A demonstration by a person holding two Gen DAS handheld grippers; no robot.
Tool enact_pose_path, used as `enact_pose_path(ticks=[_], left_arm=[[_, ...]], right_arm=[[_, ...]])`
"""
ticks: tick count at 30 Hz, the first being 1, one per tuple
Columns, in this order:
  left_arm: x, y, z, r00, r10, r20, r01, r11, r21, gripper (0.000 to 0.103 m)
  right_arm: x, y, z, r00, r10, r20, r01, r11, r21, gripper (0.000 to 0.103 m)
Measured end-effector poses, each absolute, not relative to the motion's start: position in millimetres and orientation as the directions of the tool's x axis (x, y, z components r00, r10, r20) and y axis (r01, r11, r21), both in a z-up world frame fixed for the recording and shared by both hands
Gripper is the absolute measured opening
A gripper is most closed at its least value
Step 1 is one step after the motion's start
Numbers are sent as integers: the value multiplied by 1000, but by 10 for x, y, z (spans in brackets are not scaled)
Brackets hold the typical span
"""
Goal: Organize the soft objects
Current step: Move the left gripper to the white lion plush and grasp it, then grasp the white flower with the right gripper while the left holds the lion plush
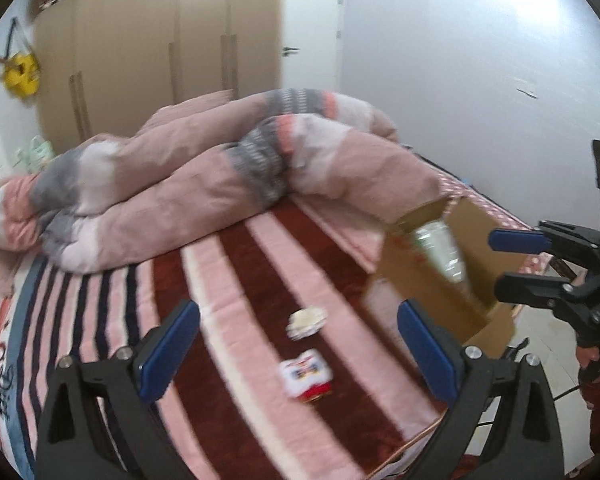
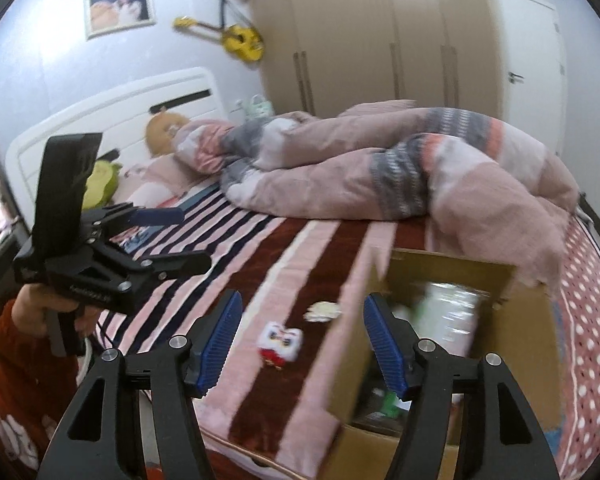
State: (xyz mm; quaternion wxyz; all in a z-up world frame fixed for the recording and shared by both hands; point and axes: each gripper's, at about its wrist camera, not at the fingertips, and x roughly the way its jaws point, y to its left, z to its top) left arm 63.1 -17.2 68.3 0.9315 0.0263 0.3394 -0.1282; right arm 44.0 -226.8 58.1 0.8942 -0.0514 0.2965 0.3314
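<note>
A small white and red plush toy (image 1: 306, 376) (image 2: 280, 346) lies on the striped blanket (image 1: 236, 280). Just beyond it lies a small round cream soft thing (image 1: 306, 320) (image 2: 322, 311). An open cardboard box (image 1: 420, 288) (image 2: 348, 368) stands to their right on the bed and holds a pale green and white packet (image 1: 440, 248) (image 2: 448, 316). My left gripper (image 1: 299, 305) (image 2: 194, 237) hangs wide open above the bed's near edge, with nothing in it. My right gripper (image 2: 303, 298) (image 1: 498, 263) is open too, empty, beside the box's left wall.
A crumpled pink and grey duvet (image 1: 220, 184) (image 2: 380, 168) fills the far half of the bed. Pillows and plush toys (image 2: 100, 180) lie by the white headboard (image 2: 120, 120). A wardrobe (image 1: 160, 40), a door (image 1: 312, 32) and a wall-hung yellow guitar (image 2: 240, 40) stand behind.
</note>
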Motion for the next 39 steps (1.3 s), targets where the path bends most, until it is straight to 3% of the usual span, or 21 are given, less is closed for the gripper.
enact_pose_path(ticks=[8, 14, 22, 32, 39], left_arm=[[666, 442, 214, 703, -218, -677, 202, 974, -104, 98], [842, 488, -273, 634, -312, -707, 241, 949, -202, 97], [1208, 317, -870, 510, -463, -725, 307, 885, -349, 70], [1524, -97, -1366, 368, -583, -725, 357, 808, -469, 33], [1475, 17, -1253, 408, -560, -721, 350, 825, -443, 25]], right_arm=[[489, -1516, 88, 498, 589, -637, -687, 716, 124, 60], [661, -1315, -532, 460, 540, -705, -648, 747, 149, 60], [974, -1300, -1095, 454, 472, -756, -582, 799, 149, 60], [1140, -1337, -1323, 461, 428, -777, -564, 818, 116, 60], [1170, -1308, -1292, 476, 424, -770, -561, 821, 105, 60]])
